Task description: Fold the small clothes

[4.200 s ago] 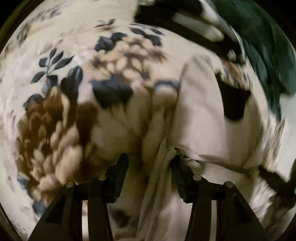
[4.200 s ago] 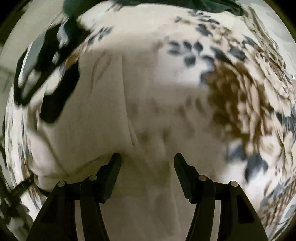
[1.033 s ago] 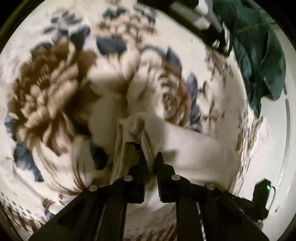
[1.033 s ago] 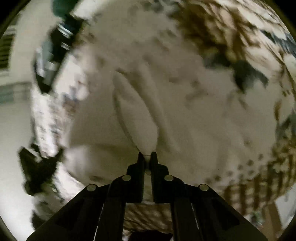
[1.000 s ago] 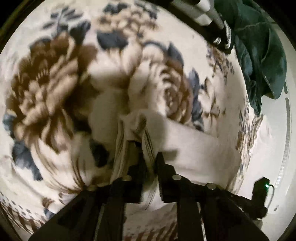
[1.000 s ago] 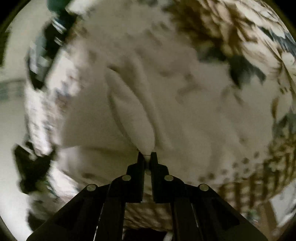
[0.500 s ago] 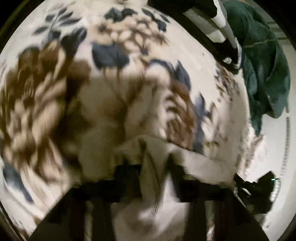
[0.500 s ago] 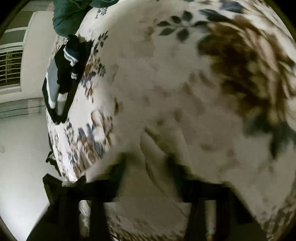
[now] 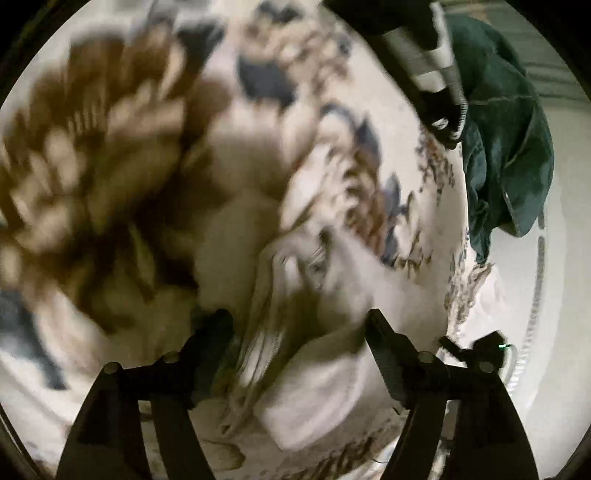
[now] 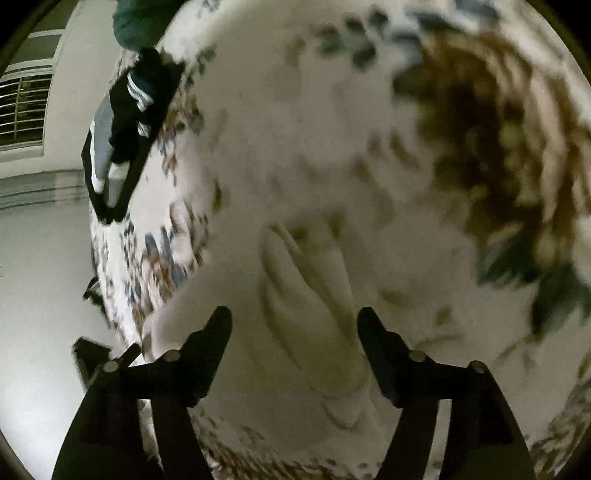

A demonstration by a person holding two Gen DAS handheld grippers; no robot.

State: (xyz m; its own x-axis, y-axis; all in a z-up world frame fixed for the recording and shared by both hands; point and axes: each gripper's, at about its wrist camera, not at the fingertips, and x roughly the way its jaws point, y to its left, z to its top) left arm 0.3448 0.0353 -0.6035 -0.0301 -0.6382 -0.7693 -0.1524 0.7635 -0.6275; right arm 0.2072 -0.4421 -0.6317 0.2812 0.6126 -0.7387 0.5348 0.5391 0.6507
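Observation:
A cream garment (image 9: pixel 325 354) lies bunched on a floral blanket (image 9: pixel 110 147), its folded edges right between my left fingers. My left gripper (image 9: pixel 299 325) is open around it and holds nothing. In the right wrist view the same cream garment (image 10: pixel 314 325) lies in a long fold between the fingers of my right gripper (image 10: pixel 293 321), which is open and empty just above it. Both views are blurred by motion.
A black garment with white stripes (image 9: pixel 432 74) and a dark green garment (image 9: pixel 509 155) lie at the blanket's far edge; both also show in the right wrist view, black (image 10: pixel 122 122) and green (image 10: pixel 136 22). White floor (image 10: pixel 40 277) lies beyond the blanket's edge.
Both grippers were shut on the cream garment a second ago. Both have opened and let it go, and it now rests on the blanket.

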